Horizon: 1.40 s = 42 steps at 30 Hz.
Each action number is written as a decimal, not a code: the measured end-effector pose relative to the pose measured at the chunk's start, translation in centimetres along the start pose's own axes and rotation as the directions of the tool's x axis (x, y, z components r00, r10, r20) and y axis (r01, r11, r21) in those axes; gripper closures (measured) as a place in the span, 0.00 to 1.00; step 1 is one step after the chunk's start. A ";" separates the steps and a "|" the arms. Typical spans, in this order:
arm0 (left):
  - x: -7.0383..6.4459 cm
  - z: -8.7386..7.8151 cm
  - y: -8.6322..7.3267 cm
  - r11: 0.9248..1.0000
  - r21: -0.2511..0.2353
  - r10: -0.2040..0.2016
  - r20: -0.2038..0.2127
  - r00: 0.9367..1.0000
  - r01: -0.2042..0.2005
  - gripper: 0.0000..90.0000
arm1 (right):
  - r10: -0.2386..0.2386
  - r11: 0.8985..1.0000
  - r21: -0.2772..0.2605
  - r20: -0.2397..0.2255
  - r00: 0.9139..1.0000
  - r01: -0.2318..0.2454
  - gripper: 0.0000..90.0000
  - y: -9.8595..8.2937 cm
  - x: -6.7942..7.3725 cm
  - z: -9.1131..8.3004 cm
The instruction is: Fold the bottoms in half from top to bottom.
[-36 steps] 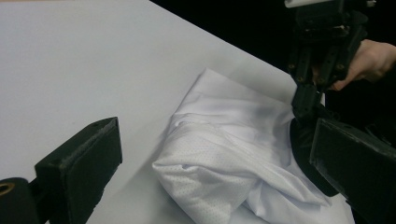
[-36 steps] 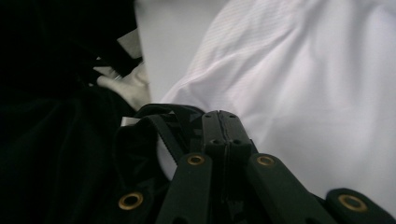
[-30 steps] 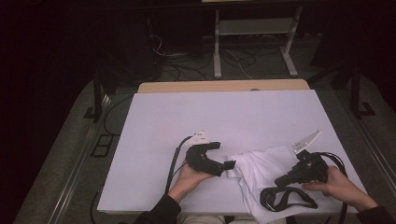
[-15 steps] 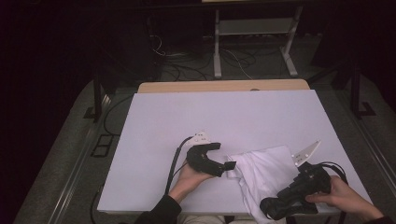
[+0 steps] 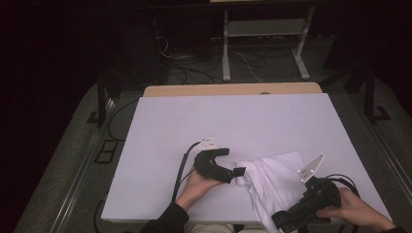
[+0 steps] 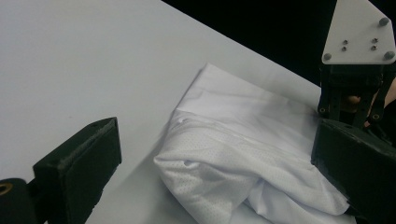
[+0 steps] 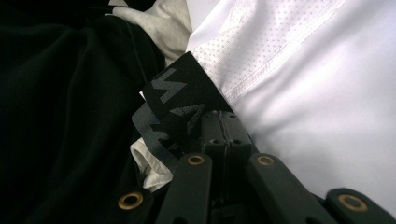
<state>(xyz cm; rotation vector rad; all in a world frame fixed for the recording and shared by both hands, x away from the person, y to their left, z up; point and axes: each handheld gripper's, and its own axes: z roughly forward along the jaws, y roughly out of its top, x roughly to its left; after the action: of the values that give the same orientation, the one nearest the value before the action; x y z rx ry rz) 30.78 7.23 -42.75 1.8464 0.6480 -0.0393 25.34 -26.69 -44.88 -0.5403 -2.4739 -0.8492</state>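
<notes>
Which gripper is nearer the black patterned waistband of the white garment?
Right. The right gripper is shut on the black waistband at the near table edge. The left gripper is open at the white garment's opposite side, around a bunched fold, away from the band.

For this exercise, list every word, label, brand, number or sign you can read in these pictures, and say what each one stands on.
No readable words or numbers.
Black waistband of the white garment, clamped in the right gripper: grey woven zigzag shapes, cut off by folds, not legible as letters.
Grey plate on the right gripper: screws, no text.
</notes>
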 end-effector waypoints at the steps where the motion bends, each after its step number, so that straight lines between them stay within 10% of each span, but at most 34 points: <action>1: 0.0 0.0 0.0 1.000 0.000 0.000 0.000 1.000 0.000 0.01 | -0.002 1.000 0.003 0.002 1.000 0.002 0.98 0.0 0.0 0.0; 15: 0.1 0.4 0.0 1.000 0.001 -0.019 -0.009 1.000 0.019 0.01 | -0.025 1.000 0.008 0.019 1.000 0.025 0.97 0.1 0.3 0.0; 26: 0.4 0.4 0.0 0.999 0.015 -0.030 -0.023 0.999 0.031 0.01 | -0.034 0.994 -0.101 0.078 0.996 0.042 0.91 1.0 1.0 -3.3; 42: 0.9 0.8 0.3 0.997 0.028 -0.066 -0.043 0.997 0.068 0.01 | 0.011 0.969 -0.243 0.235 0.972 0.047 0.49 2.3 -0.1 -6.4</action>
<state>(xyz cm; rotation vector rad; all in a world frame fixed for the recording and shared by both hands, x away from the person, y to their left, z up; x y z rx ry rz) 31.88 6.85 -43.08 1.8571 0.7421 -0.0544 28.46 -29.17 -39.35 -0.7441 -2.6015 -1.1722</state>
